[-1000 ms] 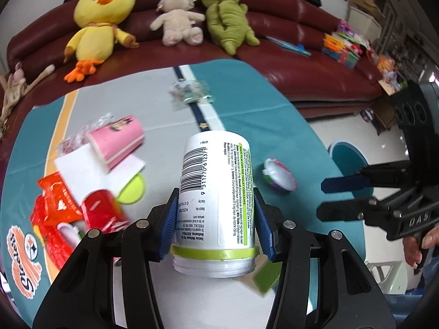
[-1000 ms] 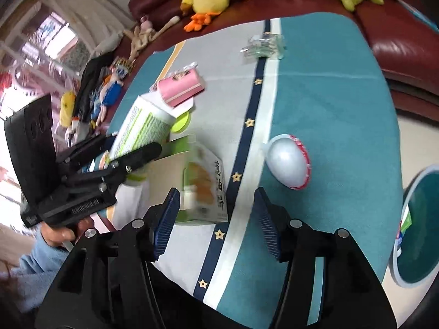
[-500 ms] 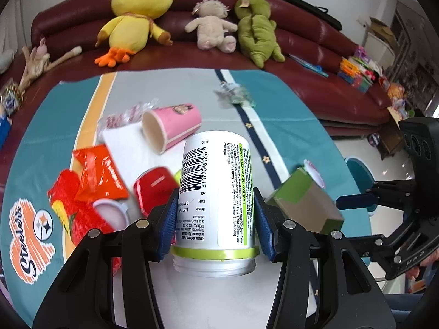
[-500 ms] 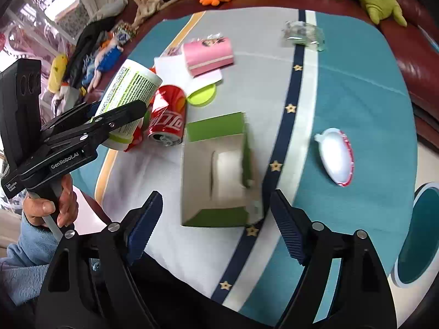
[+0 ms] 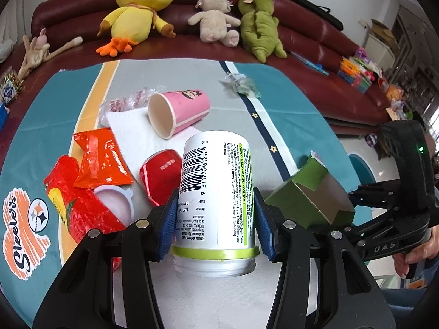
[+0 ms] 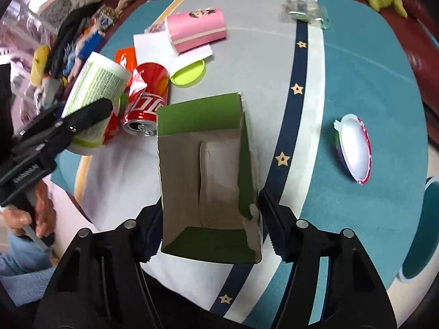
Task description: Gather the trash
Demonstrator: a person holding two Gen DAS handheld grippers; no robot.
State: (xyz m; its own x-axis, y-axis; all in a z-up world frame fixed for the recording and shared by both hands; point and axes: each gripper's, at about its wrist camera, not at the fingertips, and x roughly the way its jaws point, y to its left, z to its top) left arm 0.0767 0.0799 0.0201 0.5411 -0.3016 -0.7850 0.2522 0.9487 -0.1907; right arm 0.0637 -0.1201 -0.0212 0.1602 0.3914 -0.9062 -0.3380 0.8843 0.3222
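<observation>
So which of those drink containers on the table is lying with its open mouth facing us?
The pink paper cup, on its side on a white napkin, shows its open mouth in the left wrist view. The red soda can beside it shows only its dented body there.

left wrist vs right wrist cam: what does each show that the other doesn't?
Left wrist only: yellow duck plush, the red and orange wrappers' full spread, barcode side of the white bottle.

Right wrist only: lime lid beside the red can, foil lid in full, inside of the green carton, which is between the right gripper pads.

Both: bottle held in the left gripper, pink cup, can, carton, white napkin.
</observation>
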